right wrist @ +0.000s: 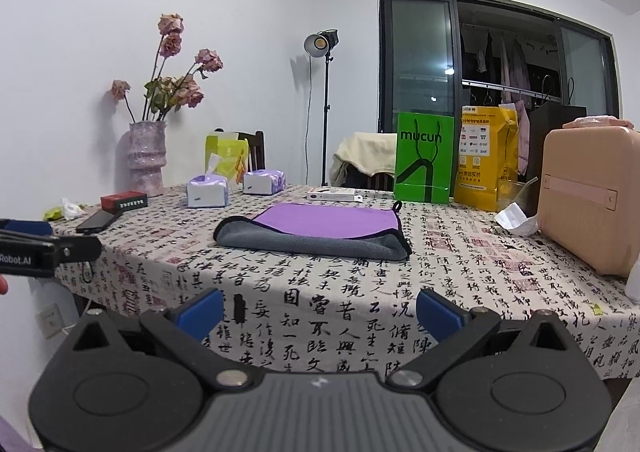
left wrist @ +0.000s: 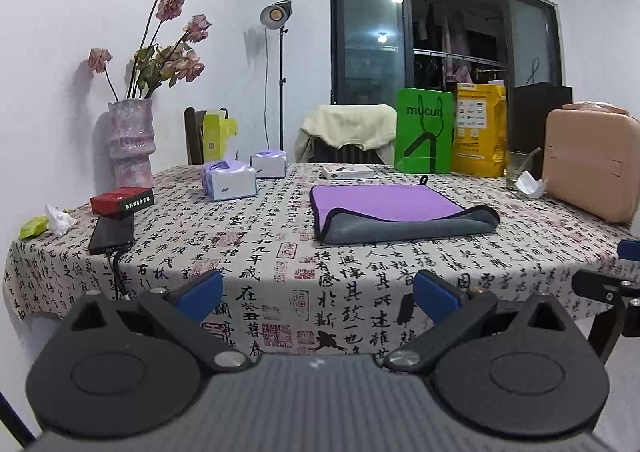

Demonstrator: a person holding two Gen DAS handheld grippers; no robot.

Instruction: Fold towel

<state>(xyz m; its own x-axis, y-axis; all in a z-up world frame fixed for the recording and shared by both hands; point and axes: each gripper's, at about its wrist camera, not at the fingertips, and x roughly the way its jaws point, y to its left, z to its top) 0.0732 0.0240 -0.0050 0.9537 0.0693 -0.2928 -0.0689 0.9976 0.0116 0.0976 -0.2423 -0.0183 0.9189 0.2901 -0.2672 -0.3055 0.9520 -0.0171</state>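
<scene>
A purple towel with a grey underside (left wrist: 396,212) lies folded on the table, its near part turned over so the grey side shows; it also shows in the right wrist view (right wrist: 316,232). My left gripper (left wrist: 318,292) is open and empty, held off the table's front edge, well short of the towel. My right gripper (right wrist: 319,312) is open and empty too, at the front edge, apart from the towel. The right gripper shows at the right edge of the left wrist view (left wrist: 616,284), and the left gripper at the left edge of the right wrist view (right wrist: 40,248).
The table carries a calligraphy-print cloth (left wrist: 280,252). On it stand a vase of dried roses (left wrist: 131,140), two tissue packs (left wrist: 230,180), a red box (left wrist: 122,200), a phone (left wrist: 112,232), a green bag (left wrist: 425,130), a yellow bag (left wrist: 478,128) and a pink case (left wrist: 592,164).
</scene>
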